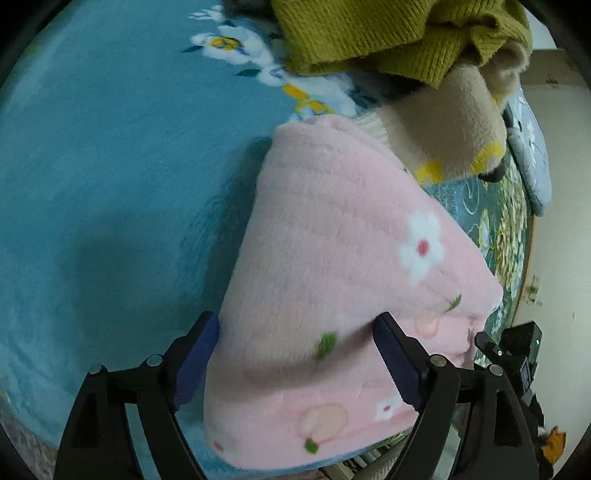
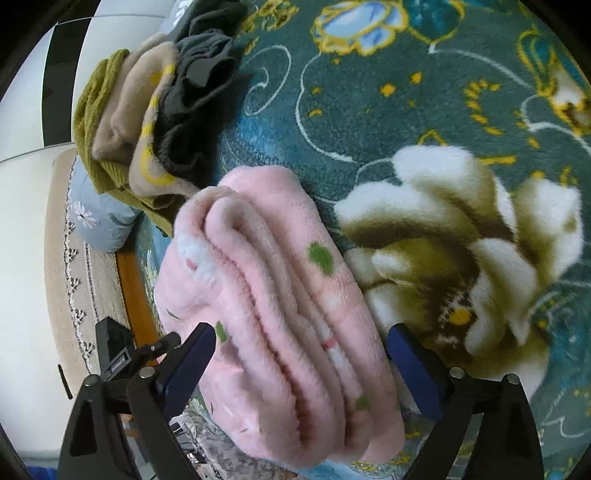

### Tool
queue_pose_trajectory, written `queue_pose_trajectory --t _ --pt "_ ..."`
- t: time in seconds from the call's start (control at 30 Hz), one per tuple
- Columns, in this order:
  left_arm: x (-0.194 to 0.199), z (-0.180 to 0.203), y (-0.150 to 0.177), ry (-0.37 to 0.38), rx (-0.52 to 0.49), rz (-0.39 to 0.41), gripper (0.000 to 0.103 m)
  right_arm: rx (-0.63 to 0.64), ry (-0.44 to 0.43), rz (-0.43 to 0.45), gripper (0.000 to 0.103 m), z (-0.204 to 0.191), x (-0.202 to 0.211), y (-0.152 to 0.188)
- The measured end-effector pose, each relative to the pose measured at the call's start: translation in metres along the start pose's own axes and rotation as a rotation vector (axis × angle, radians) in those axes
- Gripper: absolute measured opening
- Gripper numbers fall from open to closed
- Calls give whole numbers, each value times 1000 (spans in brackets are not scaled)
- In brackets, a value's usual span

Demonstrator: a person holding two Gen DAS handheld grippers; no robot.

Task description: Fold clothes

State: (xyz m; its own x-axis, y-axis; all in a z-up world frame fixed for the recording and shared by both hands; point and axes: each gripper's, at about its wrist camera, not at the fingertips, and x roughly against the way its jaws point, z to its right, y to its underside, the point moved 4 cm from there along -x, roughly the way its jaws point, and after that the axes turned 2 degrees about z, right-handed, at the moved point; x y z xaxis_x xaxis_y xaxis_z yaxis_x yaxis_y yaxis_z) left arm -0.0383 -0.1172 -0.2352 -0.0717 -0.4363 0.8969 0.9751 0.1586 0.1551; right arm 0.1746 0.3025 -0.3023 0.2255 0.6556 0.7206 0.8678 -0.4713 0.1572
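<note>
A folded pink fleece garment (image 1: 332,266) with white flowers and green specks lies on the teal floral blanket (image 1: 110,166). My left gripper (image 1: 297,354) stands wide around its near end, a blue pad on each side of the thick bundle. In the right wrist view the same pink garment (image 2: 280,295) shows as several stacked folds. My right gripper (image 2: 301,354) also straddles it, jaws wide, pads against its sides. The other gripper's black body shows at the left edge (image 2: 114,350).
A pile of folded clothes sits behind the pink garment: an olive knit sweater (image 1: 388,33), a beige fleece piece (image 1: 450,122) and dark grey cloth (image 2: 199,99). A grey-blue pillow (image 2: 96,218) lies past the blanket's edge (image 2: 136,291), with pale floor beyond.
</note>
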Motion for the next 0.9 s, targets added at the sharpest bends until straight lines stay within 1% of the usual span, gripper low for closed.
queue_pose_trajectory --t 0.1,0.13,0.2,0.27,0.33,0.4,0.43,0.47,0.5,0.53,0.57,0.63,0.83,0.9 --pt "-13 2 -5 9 -48 -44 88 3 -9 -20 100 1 -5 -3" --pt "-17 2 -5 15 -59 -62 90 8 -11 -26 101 1 -7 -4" --pt "-25 -1 -5 23 -67 -104 93 16 -14 -39 102 1 -9 -5" --pt "-35 -6 -2 42 -46 -165 96 22 -15 -48 102 1 -10 -6" --pt "-44 -11 2 54 -22 -222 102 28 -19 -56 103 -1 -11 -6" --pt "-50 -15 6 58 4 -274 103 28 -18 -63 103 -2 -12 -7" --pt "-50 -16 6 56 9 -272 103 28 -17 -67 103 -2 -13 -7" --pt "-46 -15 4 41 3 -244 103 27 -16 -71 103 -3 -13 -7" --pt "-42 -14 3 25 -6 -212 103 28 -19 -70 103 -4 -14 -8" --pt "-35 -10 0 8 -35 -157 103 30 -23 -68 103 -5 -14 -10" --pt "-30 -7 -1 -3 -58 -119 103 32 -28 -66 103 -7 -14 -11" --pt "-22 -1 -2 -25 -90 -59 103 35 -33 -62 103 -10 -16 -14" --pt "-31 -3 1 -77 -84 -47 103 50 -14 -56 103 -17 -23 -19" --pt "-34 -7 4 -56 -72 -64 103 57 -9 -50 102 -20 -26 -19"
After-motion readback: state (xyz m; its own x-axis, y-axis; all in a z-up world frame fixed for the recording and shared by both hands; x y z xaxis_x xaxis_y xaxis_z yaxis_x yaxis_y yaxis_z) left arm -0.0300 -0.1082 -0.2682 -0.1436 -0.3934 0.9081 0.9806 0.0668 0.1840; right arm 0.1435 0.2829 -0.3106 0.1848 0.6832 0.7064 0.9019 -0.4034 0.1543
